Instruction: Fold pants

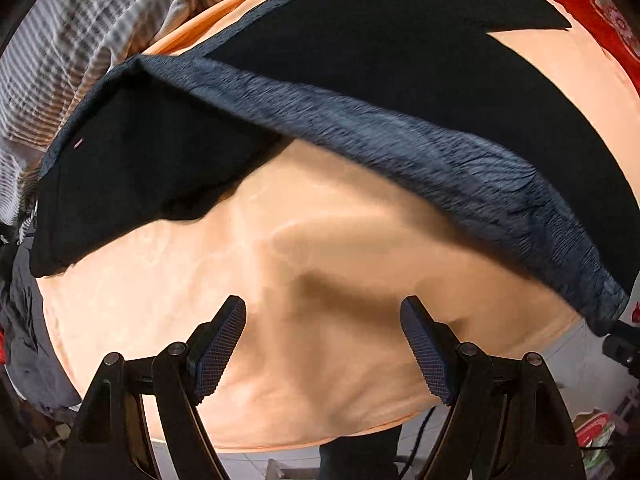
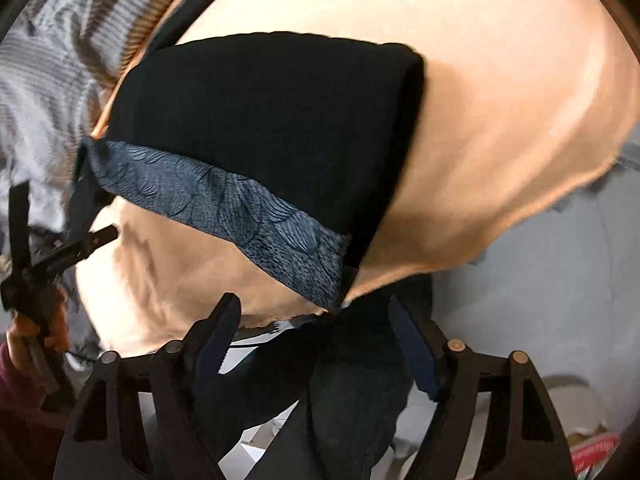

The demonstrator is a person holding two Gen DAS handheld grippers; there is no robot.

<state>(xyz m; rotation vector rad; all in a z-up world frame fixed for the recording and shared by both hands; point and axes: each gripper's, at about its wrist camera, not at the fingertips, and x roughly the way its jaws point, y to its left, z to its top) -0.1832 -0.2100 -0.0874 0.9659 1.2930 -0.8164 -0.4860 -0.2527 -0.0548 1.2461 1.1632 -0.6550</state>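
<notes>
Black pants (image 1: 360, 40) with a blue-grey patterned waistband (image 1: 400, 148) lie on a peach-coloured surface (image 1: 320, 240). One part is folded over at the left (image 1: 140, 160). My left gripper (image 1: 324, 312) is open and empty, hovering over bare peach surface just short of the waistband. In the right wrist view the pants (image 2: 260, 120) lie folded with the waistband (image 2: 240, 216) toward me. My right gripper (image 2: 316, 312) is open and empty, its tips just below the waistband's near corner. The left gripper (image 2: 60, 256), held in a hand, shows at the left edge there.
A grey striped cloth (image 1: 80, 40) lies bunched at the far left, also seen in the right wrist view (image 2: 60, 60). Red fabric (image 1: 592, 8) sits at the far right. Dark clothing (image 2: 352, 392) hangs below the surface's near edge, over a grey floor (image 2: 540, 300).
</notes>
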